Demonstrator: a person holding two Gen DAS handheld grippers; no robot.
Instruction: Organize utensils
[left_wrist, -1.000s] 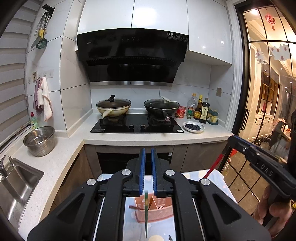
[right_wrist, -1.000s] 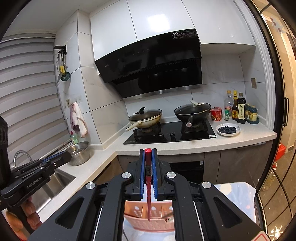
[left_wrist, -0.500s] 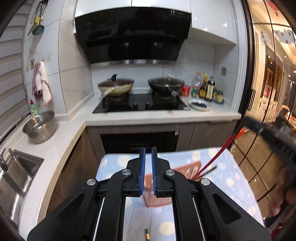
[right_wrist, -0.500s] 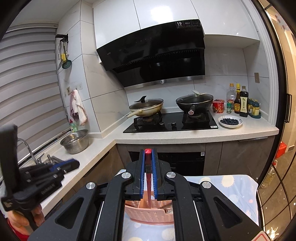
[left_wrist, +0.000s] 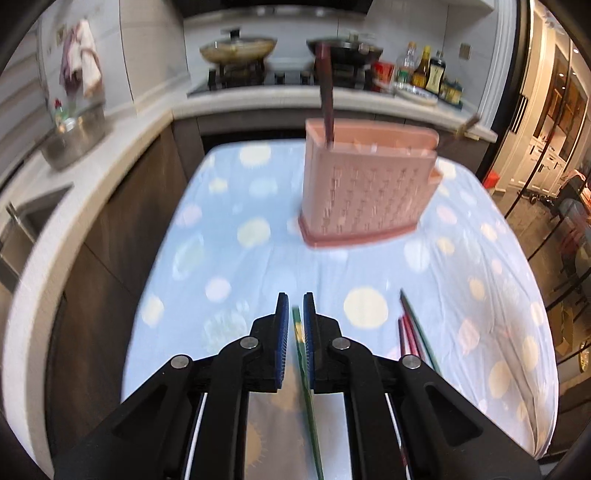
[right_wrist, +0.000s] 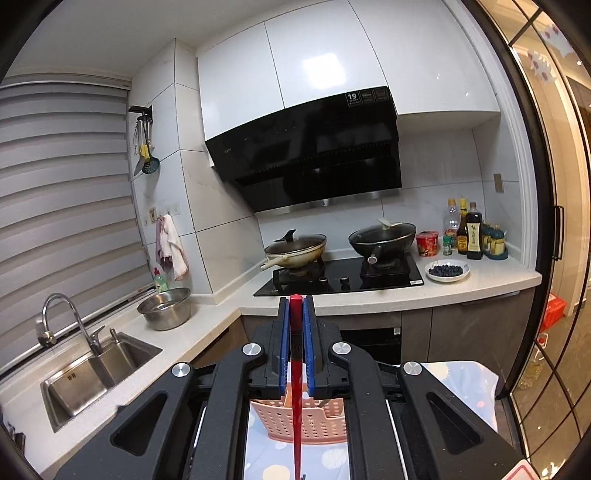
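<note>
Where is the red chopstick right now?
The red chopstick is pinched in the right gripper, in the right wrist view, hanging down in front of the pink holder on the spotty tablecloth.

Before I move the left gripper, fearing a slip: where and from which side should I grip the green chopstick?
Grip the green chopstick near its far end, from straight above: its thin shaft seems flat on the cloth, running lengthwise inside the left gripper.
</note>
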